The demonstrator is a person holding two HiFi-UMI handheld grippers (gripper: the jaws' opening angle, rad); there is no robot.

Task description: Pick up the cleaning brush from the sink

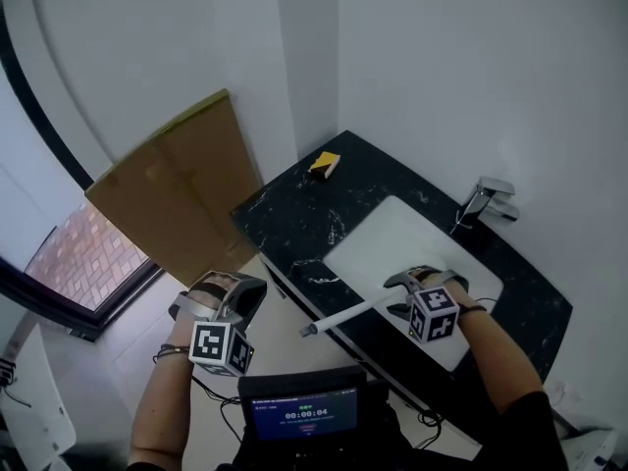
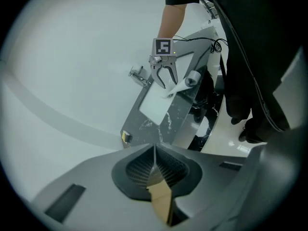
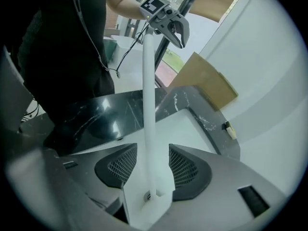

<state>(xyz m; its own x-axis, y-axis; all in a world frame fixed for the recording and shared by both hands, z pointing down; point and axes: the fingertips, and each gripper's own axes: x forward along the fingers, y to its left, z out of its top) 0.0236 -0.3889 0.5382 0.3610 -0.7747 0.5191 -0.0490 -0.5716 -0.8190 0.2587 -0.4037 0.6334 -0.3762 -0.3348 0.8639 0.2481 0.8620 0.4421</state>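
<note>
A white cleaning brush (image 1: 343,314) lies with its head in the white sink (image 1: 388,229), its long handle sticking out over the counter's front edge. My right gripper (image 1: 400,295) is down in the basin and open. In the right gripper view the brush handle (image 3: 149,105) runs up between the two pads with a gap on each side, and my right gripper (image 3: 153,165) does not press on it. My left gripper (image 1: 253,290) hangs below the counter at the lower left, shut and empty; its pads meet in the left gripper view (image 2: 155,165).
The sink is set in a black marble counter (image 1: 285,214) against a white wall. A chrome faucet (image 1: 488,202) stands behind the basin and a yellow sponge (image 1: 325,165) lies at the counter's far left. A cardboard panel (image 1: 182,194) leans beside it. A small screen (image 1: 304,412) sits below.
</note>
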